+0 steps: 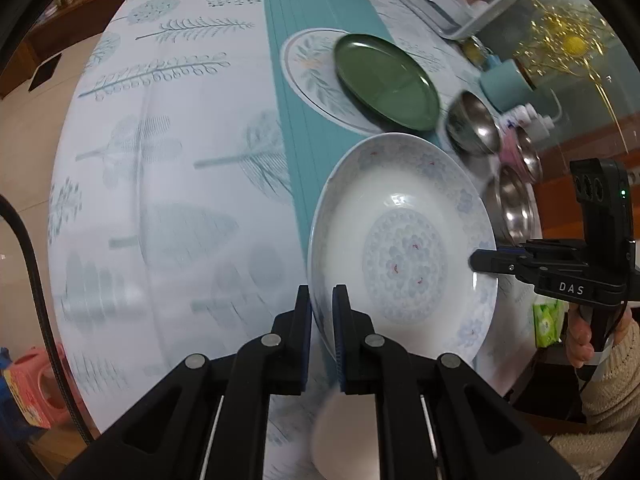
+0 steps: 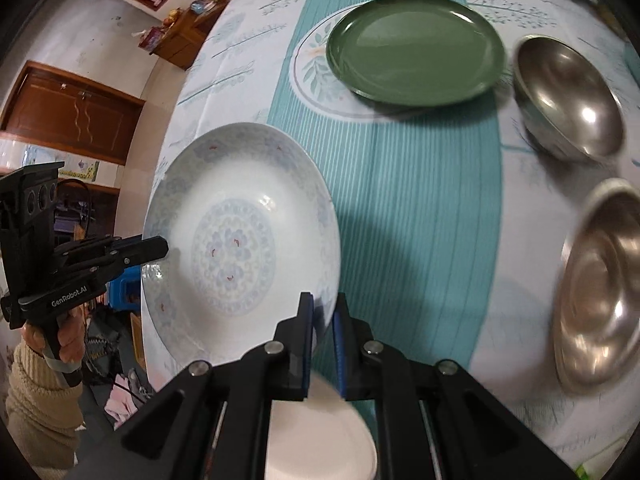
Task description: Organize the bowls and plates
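Two grippers are clamped on opposite rims of the white dish [image 1: 404, 240]: left gripper [image 1: 322, 320], right gripper [image 2: 323, 320]; it's held up off the cloth, near the green plate [image 2: 416, 48]; should be kept level, both grips tight, then lowered gently onto the stack.

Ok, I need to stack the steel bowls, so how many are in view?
3, all right of the teal runner: far bowl, middle bowl, partly hidden, and near bowl. Others may be hidden.

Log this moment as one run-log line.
left hand-held gripper: shut on white patterned plate rim | right hand-held gripper: shut on opposite rim | plate: lifted over table | green plate: on table
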A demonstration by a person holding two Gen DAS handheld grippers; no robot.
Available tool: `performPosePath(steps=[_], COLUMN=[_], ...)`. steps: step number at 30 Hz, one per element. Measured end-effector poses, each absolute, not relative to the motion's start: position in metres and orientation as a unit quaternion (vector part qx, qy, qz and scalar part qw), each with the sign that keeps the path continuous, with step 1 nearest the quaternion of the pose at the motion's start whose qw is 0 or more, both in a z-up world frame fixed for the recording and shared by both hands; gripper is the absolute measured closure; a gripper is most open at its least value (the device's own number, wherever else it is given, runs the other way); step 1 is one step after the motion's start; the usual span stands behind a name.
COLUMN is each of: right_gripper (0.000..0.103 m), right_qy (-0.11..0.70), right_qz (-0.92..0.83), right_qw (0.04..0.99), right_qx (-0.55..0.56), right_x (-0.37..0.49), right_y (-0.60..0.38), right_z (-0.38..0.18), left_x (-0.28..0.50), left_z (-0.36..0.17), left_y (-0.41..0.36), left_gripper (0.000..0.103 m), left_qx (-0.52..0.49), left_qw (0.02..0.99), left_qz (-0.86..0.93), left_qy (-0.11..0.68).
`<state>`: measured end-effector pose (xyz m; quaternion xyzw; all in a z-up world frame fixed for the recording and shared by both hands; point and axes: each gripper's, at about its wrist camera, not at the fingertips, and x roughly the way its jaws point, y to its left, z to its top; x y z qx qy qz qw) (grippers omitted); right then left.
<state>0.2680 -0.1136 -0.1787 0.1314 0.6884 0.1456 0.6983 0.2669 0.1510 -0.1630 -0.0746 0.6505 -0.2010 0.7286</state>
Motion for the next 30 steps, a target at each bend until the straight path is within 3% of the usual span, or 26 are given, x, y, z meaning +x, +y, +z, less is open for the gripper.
performPosePath(steps=[7,17,30], right_gripper=[0.094,0.094,0.094], right_qy=[0.685,0.693,0.711], right_qz=[0.173,0.206,0.208], right_qw=[0.698,0.684,0.67], right_qx=[0.119,0.094,0.038], right_x=[0.198,0.121,0.096], right_y=[-0.122,-0.122,-0.11], right_z=[-0.16,-0.175,-0.212], left_x=[0.182,0.088,0.06], left_z=[-0.146,-0.182,-0.222], left_y=[0.147,0.148,0.143], left_gripper=[0.096,0.096,0.095], left_qx=[-0.082,-0.108,-0.094], left_qw=[0.73,0.712,0.7], left_qz=[-0.186,-0.162,-0.133], left_qy=[0.652,0.675,0.695])
